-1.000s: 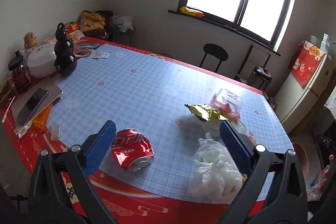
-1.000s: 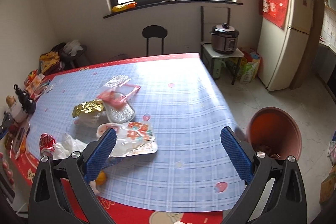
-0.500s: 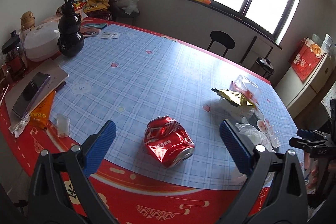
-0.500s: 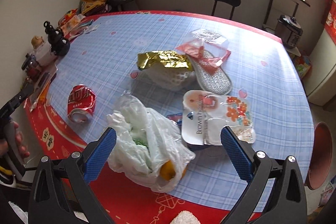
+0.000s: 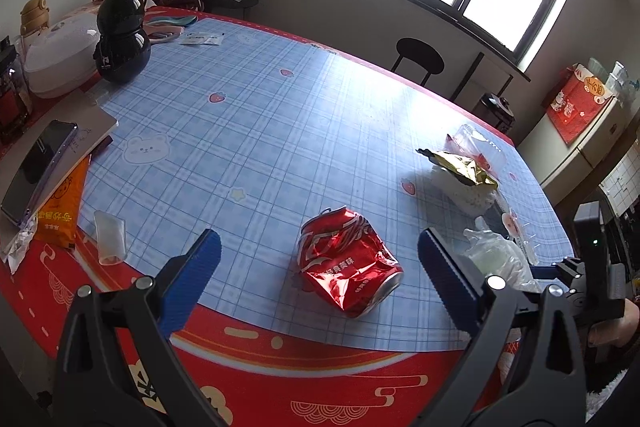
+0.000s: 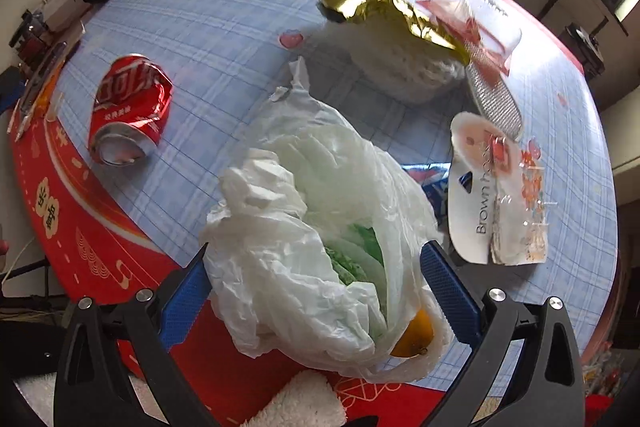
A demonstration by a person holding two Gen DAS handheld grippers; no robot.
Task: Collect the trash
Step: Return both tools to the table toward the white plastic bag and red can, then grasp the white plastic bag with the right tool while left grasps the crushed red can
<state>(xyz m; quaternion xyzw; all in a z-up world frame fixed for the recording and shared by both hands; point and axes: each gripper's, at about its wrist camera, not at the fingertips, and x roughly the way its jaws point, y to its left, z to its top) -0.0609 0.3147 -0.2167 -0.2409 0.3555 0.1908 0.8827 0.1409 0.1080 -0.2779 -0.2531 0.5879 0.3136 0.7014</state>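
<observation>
Left wrist view: the left gripper (image 5: 318, 251), blue ribbed pads spread wide and holding nothing, hovers over the near edge of the blue checked tablecloth (image 5: 280, 115). A crushed red aluminium drink can (image 5: 348, 263) lies on its side at lower centre, between the pads but untouched. Upper left — a glossy black gourd-shaped bottle (image 5: 122, 35); centre right — a crinkled gold foil wrapper (image 5: 464, 167) on a white foam net.

Right wrist view: the right gripper (image 6: 316, 277), jaws apart, flanks a crumpled translucent white plastic bag (image 6: 320, 227) filling the lower centre, which hides the table edge. The can (image 6: 128, 107) sits at left; a flat printed card package (image 6: 496, 187) lies at right.
</observation>
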